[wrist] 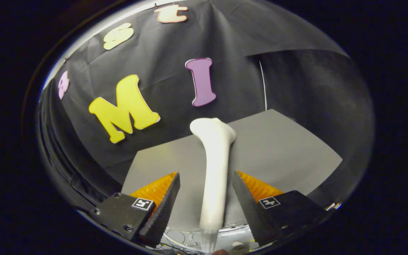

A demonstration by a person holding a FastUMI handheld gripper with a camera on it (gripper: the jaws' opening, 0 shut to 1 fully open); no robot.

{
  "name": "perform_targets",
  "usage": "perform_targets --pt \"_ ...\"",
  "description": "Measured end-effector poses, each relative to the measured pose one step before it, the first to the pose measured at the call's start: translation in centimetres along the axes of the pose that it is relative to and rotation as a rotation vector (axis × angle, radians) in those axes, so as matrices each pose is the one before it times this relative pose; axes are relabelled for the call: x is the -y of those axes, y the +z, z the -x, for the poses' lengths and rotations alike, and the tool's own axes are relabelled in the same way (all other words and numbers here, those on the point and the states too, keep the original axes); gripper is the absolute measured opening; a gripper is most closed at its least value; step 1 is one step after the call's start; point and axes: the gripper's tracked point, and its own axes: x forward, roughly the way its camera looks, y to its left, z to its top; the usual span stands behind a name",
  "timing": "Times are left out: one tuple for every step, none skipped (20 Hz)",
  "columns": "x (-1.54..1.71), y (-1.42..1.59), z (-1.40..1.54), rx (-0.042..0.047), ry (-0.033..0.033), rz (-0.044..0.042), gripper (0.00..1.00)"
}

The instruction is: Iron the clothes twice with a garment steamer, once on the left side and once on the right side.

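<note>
A white garment steamer [215, 166] lies on a flat grey sheet [285, 148]. Its handle runs back between my fingers and its wider head points away, toward the booth wall. My gripper [205, 174] is open and straddles the handle. The right finger [246, 198] sits close beside the handle, while the left finger [165, 205] stands a clear gap away. Neither finger presses on the steamer. The tail of the handle tapers to a cord end [209, 241] at the grey sheet's near edge. I cannot tell whether the sheet is a garment or a table cover.
The black booth wall stands right behind the grey sheet's far edge. A thin white cord [263, 85] hangs down the wall beyond the steamer's head. Loose wires [179, 244] lie below the near edge, under my fingers. Bare grey sheet spreads to the right of the steamer.
</note>
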Motion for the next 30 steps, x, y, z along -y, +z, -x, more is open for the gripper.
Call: perform_targets --pt "0.279 -0.244 -0.653 -0.02226 -0.00732 -0.0068 0.9" --pt "0.27 -0.06 -0.601 -0.01845 -0.00924 -0.00618 0.88" --pt "0.19 -0.273 -0.291 -0.01584 -0.00619 -0.00297 0.83" --pt "0.203 -0.081 -0.318 -0.01161 -0.00574 0.00036 0.8" --pt "-0.016 -0.305 -0.356 -0.01258 -0.00684 0.00449 0.78" --pt "0.168 -0.565 -0.322 -0.02171 -0.0176 0.00296 0.76" --pt "0.097 0.039 0.177 0.01581 -0.02197 0.01897 0.71" --pt "0.429 -0.391 -0.248 -0.01619 -0.03563 0.02561 0.7" --pt "0.184 0.397 0.12 0.01956 -0.02682 0.01557 0.63" --pt "0.153 -0.247 -0.27 0.00041 -0.01539 0.00619 0.57" --pt "-0.021 0.388 -0.146 0.00885 -0.01333 -0.01442 0.46" --pt "-0.081 -0.079 0.354 0.0044 -0.00187 -0.00622 0.43" --pt "0.023 -0.065 0.095 0.00099 0.00122 -0.00773 0.41" --pt "-0.067 0.034 0.134 0.0039 -0.00003 -0.0081 0.4" --pt "-0.132 0.108 0.308 0.01181 0.00157 -0.00272 0.37" --pt "-0.251 0.367 0.567 0.02565 0.00608 -0.00302 0.37" --pt "-0.388 0.23 0.771 0.02968 0.01231 0.00607 0.37" --pt "-0.681 0.385 1.115 0.03239 0.01866 0.00387 0.36" --pt "-1.035 0.349 0.932 0.03189 0.02138 0.00895 0.37" --pt "-1.096 0.627 0.949 0.03553 0.01905 0.00749 0.37" --pt "-0.956 0.755 1.069 0.03888 0.01751 0.00829 0.36" --pt "-1.114 0.788 1.14 0.03756 0.0194 0.0039 0.36" --pt "-0.965 0.559 1.312 0.03509 0.02228 -0.00082 0.36" --pt "-1.232 0.727 1.193 0.03427 0.02551 -0.00249 0.36" --pt "-1.376 0.596 0.996 0.03257 0.0272 -0.00157 0.36" --pt "-1.565 0.699 1.257 0.0369 0.03336 -0.00318 0.36" --pt "-1.557 0.732 0.935 0.03355 0.0333 -0.00198 0.36" --pt "-1.451 0.653 0.847 0.03228 0.03123 -0.00436 0.36" --pt "-1.562 0.661 0.855 0.03578 0.02881 0.00056 0.36" --pt "-1.426 0.607 0.805 0.03492 0.02034 0.00604 0.36"
